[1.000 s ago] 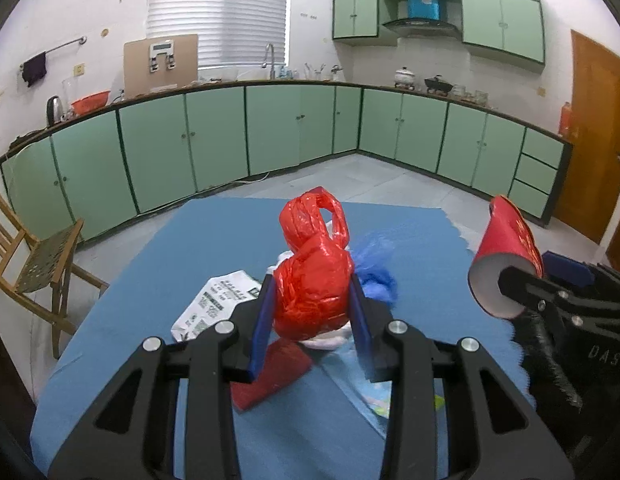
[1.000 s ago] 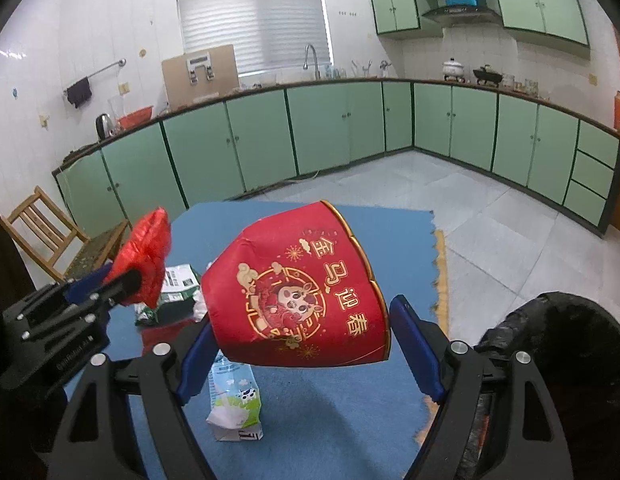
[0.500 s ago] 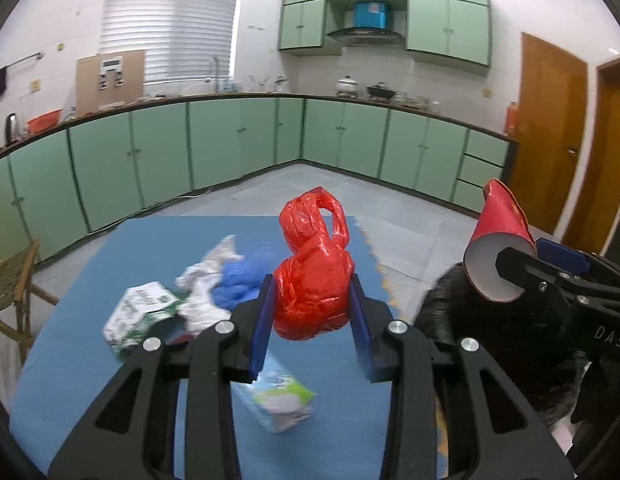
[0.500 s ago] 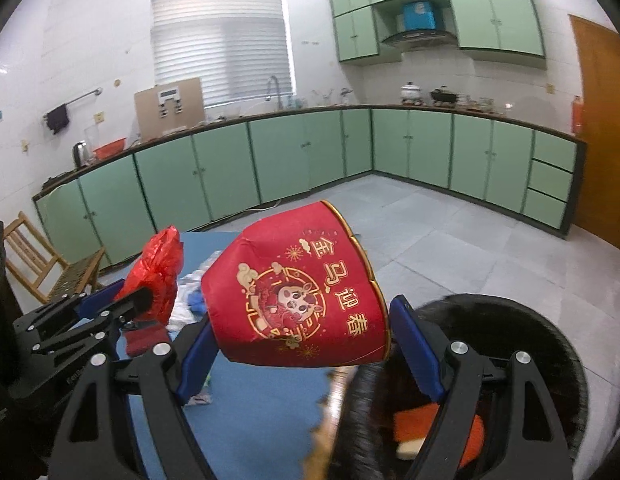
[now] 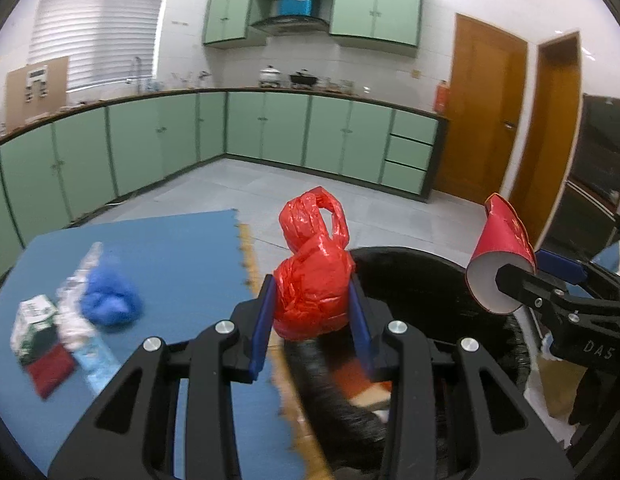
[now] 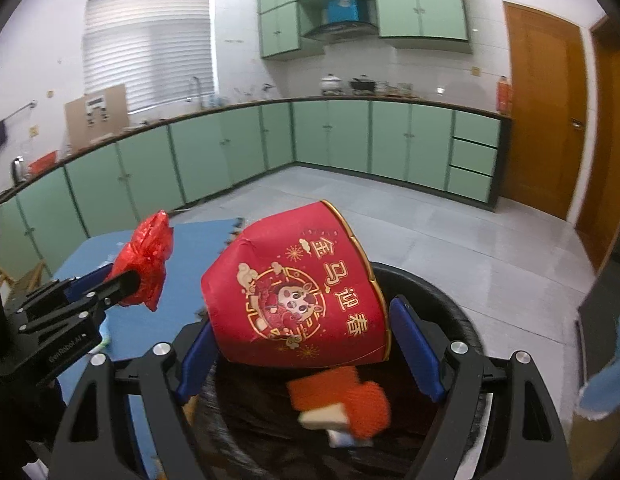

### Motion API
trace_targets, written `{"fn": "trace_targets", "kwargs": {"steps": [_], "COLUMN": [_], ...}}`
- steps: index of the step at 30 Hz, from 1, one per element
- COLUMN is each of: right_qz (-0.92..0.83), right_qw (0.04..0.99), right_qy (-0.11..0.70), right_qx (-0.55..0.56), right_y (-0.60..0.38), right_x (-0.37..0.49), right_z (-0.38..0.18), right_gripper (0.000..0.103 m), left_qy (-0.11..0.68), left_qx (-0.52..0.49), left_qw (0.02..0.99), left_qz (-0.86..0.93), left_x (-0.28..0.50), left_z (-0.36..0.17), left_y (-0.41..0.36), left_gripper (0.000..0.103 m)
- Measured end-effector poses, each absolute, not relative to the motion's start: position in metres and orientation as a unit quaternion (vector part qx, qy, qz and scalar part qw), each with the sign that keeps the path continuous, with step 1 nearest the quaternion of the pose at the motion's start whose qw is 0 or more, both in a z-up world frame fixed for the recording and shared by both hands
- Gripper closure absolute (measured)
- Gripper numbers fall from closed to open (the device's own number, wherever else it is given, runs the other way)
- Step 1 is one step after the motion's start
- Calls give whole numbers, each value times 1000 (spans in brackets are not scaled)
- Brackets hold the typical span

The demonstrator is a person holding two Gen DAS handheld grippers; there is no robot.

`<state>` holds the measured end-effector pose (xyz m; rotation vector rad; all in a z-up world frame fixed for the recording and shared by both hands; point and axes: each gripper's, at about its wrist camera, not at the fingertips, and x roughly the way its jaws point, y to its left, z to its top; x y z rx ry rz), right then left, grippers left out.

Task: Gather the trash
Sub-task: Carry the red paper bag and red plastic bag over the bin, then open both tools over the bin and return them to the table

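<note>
Hand-held gripper (image 6: 310, 346) over blurred bin (image 6: 450, 300) contents

Both tools are built alike. The left gripper (image 5: 312, 318) is a black frame of forked, cut-out struts, with a round silver screw head at each joint, four across the front. Its two fingers (image 5: 261, 320) carry flat blue pads. The right gripper (image 6: 310, 344) has the same black struts, silver screws and blue pads (image 6: 416, 354). Seen from the side, each black body shows small dark screws and white lettering: "DAS" on the right one, and a longer, less legible word on the left one.
</note>
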<state>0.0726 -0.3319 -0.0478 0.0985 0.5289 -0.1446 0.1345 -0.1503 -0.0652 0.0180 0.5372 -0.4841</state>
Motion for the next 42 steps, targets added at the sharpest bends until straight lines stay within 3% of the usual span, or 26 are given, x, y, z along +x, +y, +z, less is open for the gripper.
{"fn": "trace_targets", "kwargs": {"steps": [14,16,20,24,29,42], "right_qz": [-125,-130,-153,-163,-165,-83], "right_qw": [941,938,932,932,936,957], "right_qy": [308,315,325,321,305,274], "right_qx": [61,61,51,52,61,50], "right_y": [-401,-404,-414,-413,-407,-324], "right_x": [67,69,64,55,49,71], "right_z": [-96,-101,-108,-106,-100,-68], "right_gripper": [22,21,9,6,6,6], "left_qy": [302,311,330,330,317,265], "left_qx": [36,37,32,25,23,25], "left_qw": [909,904,893,894,903,949], "left_qz": [-283,-290,-304,-301,-289,-171], "left_x": [151,152,156,155,151,133], "left_z": [-109,-113,-121,-122,-111,-73], "left_y": [-233,-236,-235,-225,-207,-78], "left_gripper": [69,64,49,36,31,27]}}
